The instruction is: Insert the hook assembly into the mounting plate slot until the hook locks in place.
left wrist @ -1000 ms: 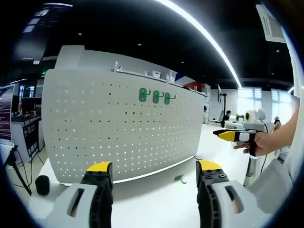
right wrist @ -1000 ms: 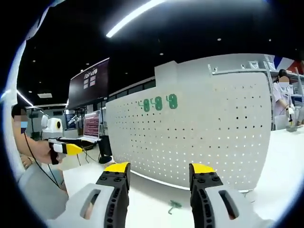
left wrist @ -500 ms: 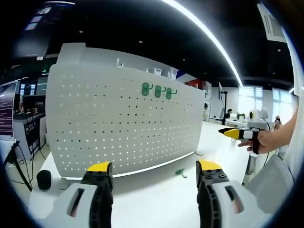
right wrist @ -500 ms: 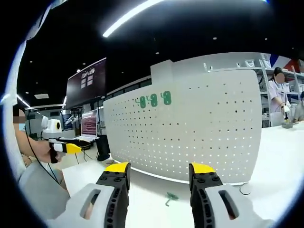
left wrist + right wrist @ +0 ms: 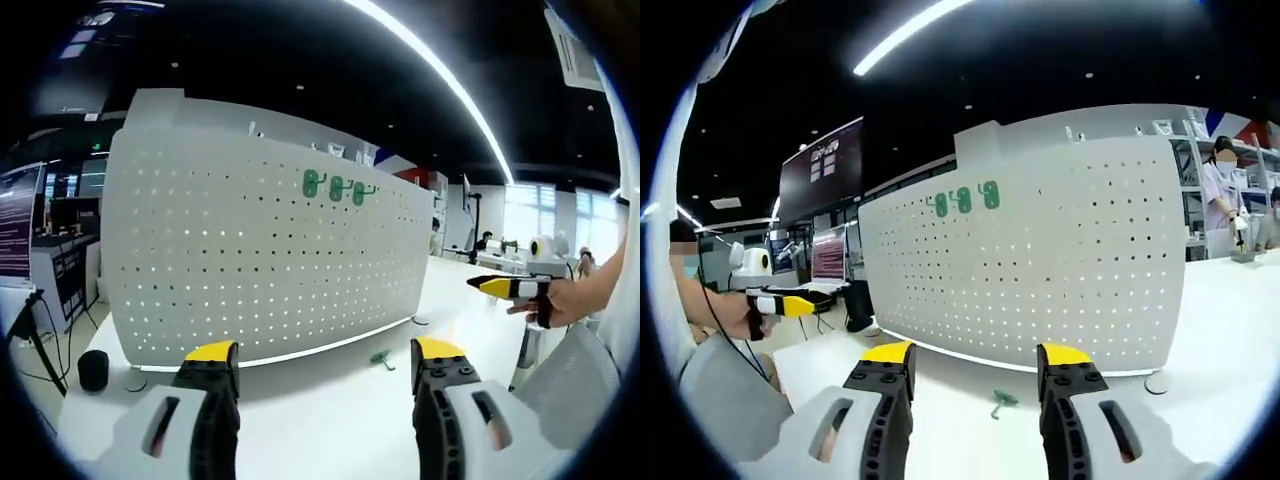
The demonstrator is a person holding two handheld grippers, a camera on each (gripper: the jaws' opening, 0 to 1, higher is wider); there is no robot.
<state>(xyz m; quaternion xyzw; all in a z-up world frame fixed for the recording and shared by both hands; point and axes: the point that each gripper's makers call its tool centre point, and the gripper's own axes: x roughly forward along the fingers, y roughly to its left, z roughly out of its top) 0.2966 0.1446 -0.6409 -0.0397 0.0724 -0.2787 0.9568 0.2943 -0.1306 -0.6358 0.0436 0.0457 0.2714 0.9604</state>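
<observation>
A white perforated mounting plate (image 5: 260, 260) (image 5: 1040, 270) stands upright on the white table. Three green hooks (image 5: 336, 187) (image 5: 962, 198) hang near its top edge. One more small green hook (image 5: 381, 358) (image 5: 1001, 401) lies on the table in front of the plate. My left gripper (image 5: 325, 360) is open and empty, low over the table, well short of the plate. My right gripper (image 5: 975, 362) is also open and empty, with the loose hook showing between its jaws. The right gripper (image 5: 505, 288) also enters the left gripper view, and the left gripper (image 5: 790, 302) enters the right gripper view, each held by a hand.
A white table (image 5: 330, 420) (image 5: 1210, 330) spreads before the plate. A black cylinder (image 5: 92, 370) stands at the table's left end. A flat round disc (image 5: 1156, 382) lies by the plate's right foot. A person (image 5: 1222, 195) stands behind it.
Both views have dropped and drawn back a little, so the plate sits higher. The loose hook has not moved on the table. Both grippers remain open.
</observation>
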